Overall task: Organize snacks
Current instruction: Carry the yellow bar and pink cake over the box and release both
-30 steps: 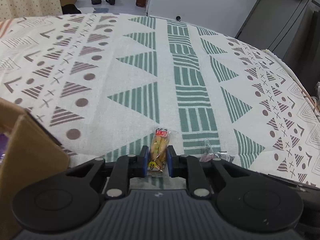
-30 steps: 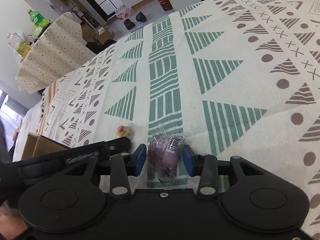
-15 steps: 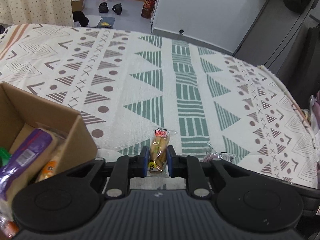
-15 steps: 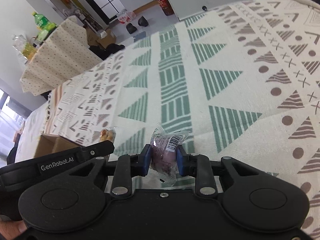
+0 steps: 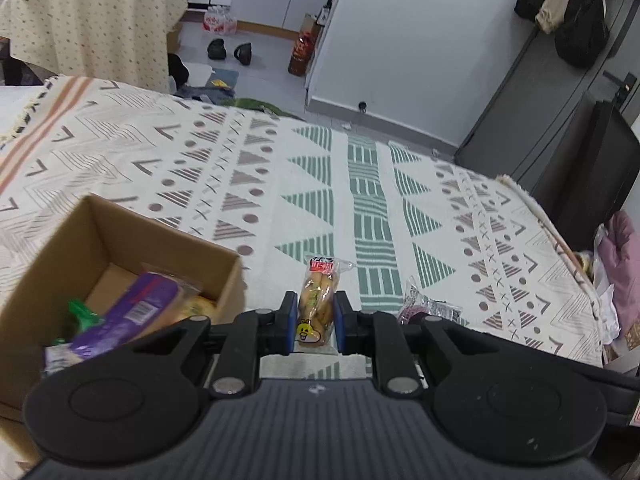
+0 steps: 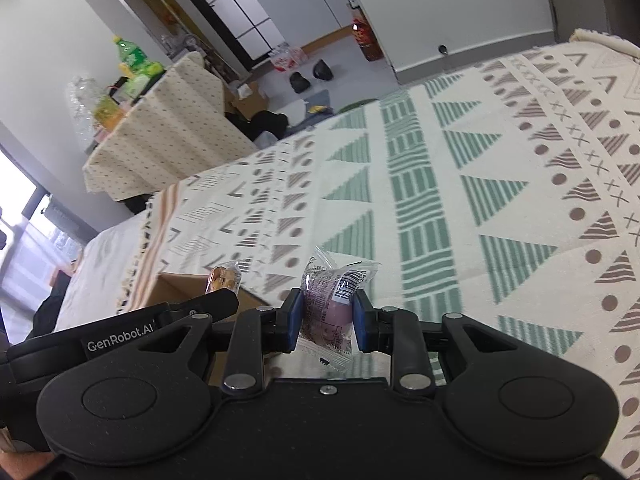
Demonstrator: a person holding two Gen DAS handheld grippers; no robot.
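Observation:
My left gripper (image 5: 313,322) is shut on a yellow-brown snack packet (image 5: 319,296) with a red label, held above the patterned cloth. To its left stands an open cardboard box (image 5: 96,236) with a purple packet (image 5: 128,316) and a green one (image 5: 82,312) inside. My right gripper (image 6: 327,320) is shut on a purple snack in a clear wrapper (image 6: 332,300), also lifted off the cloth. The same purple snack (image 5: 428,306) shows just right of the left gripper. In the right wrist view the left gripper's body (image 6: 120,336), its yellow-brown packet (image 6: 224,278) and the box's rim (image 6: 176,284) sit at the lower left.
A table under a cream cloth (image 5: 360,200) with green and brown triangles fills both views. A second table with a dotted cloth (image 5: 92,28) stands behind at the left, bottles (image 6: 132,60) on it. Shoes (image 5: 230,50) lie on the floor; dark cabinets (image 5: 580,152) stand at right.
Both grippers have risen and pulled back from the cloth with their snacks. The right gripper closed on the purple snack. The box has come into the left wrist view.

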